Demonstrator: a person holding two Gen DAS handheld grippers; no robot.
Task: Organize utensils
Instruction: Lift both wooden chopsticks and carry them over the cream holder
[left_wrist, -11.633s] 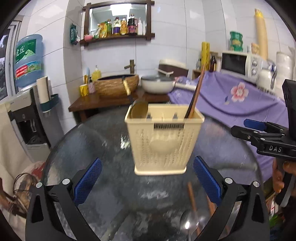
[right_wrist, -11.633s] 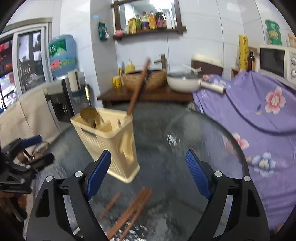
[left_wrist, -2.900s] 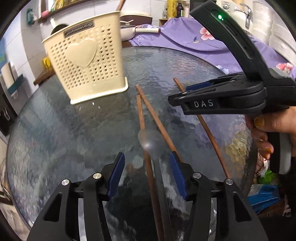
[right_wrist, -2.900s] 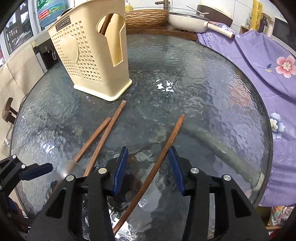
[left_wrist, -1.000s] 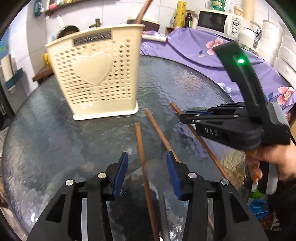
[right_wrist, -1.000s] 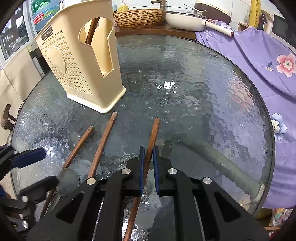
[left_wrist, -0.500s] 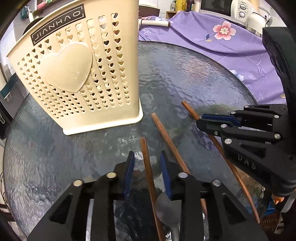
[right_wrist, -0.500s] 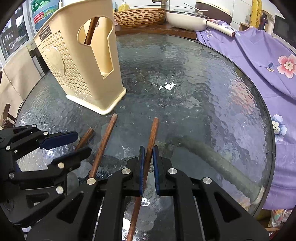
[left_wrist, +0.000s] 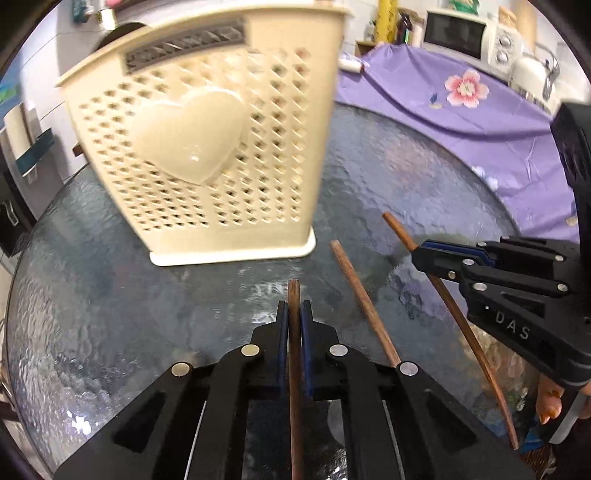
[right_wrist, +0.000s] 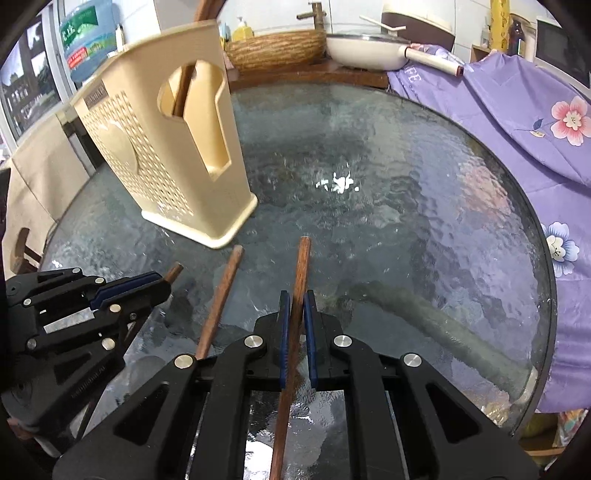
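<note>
A cream perforated utensil holder with a heart on its front stands on the round glass table; it also shows in the right wrist view, with a brown stick inside it. My left gripper is shut on a brown chopstick lying along its fingers. My right gripper is shut on another brown chopstick. A third chopstick lies on the glass between the two grippers, also seen in the right wrist view. A metal spoon bowl shows under the left gripper.
A purple flowered cloth covers the furniture to the right of the table. A white pan and a woven basket sit on a wooden counter behind. A microwave stands at the back.
My left gripper has closed onto the chopstick in front of it and come nearer the holder. My right gripper stays shut on its chopstick, hardly moved.
</note>
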